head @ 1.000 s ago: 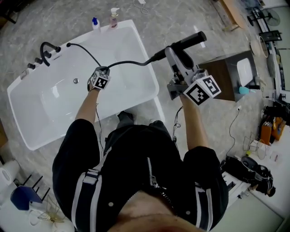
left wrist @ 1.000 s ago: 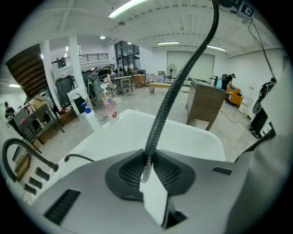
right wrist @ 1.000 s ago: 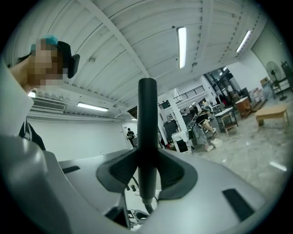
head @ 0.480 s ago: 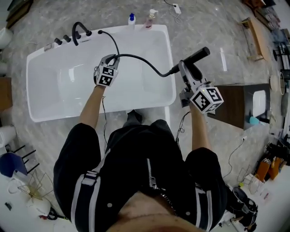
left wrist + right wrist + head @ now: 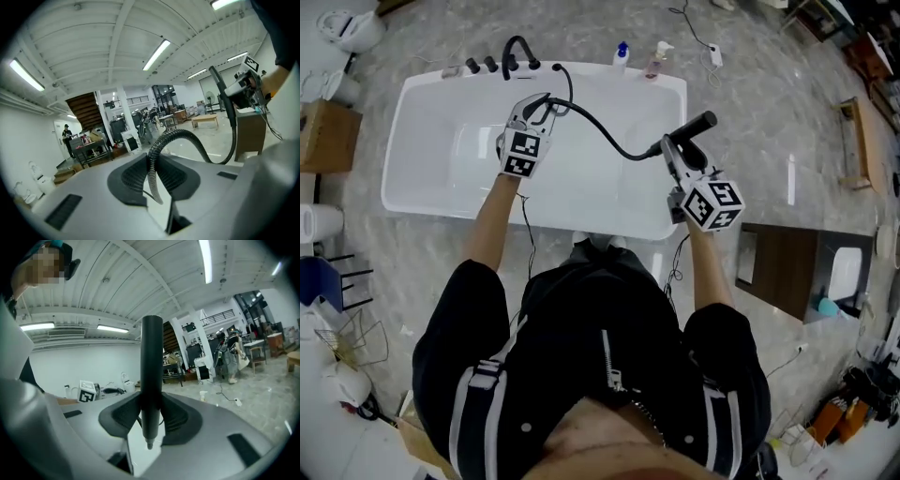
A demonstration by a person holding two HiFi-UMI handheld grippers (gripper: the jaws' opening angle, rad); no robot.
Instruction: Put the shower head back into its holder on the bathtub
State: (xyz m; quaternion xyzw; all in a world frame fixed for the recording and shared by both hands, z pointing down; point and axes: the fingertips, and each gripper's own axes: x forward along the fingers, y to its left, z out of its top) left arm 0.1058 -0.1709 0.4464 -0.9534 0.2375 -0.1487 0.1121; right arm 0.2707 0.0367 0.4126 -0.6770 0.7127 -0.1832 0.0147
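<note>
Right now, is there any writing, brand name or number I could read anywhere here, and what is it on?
No readable text anywhere in these views.
Marker cubes: black-and-white square patterns, not letters or numbers.
Blue bottle and pink bottle on the bathtub rim: labels too small to read.
</note>
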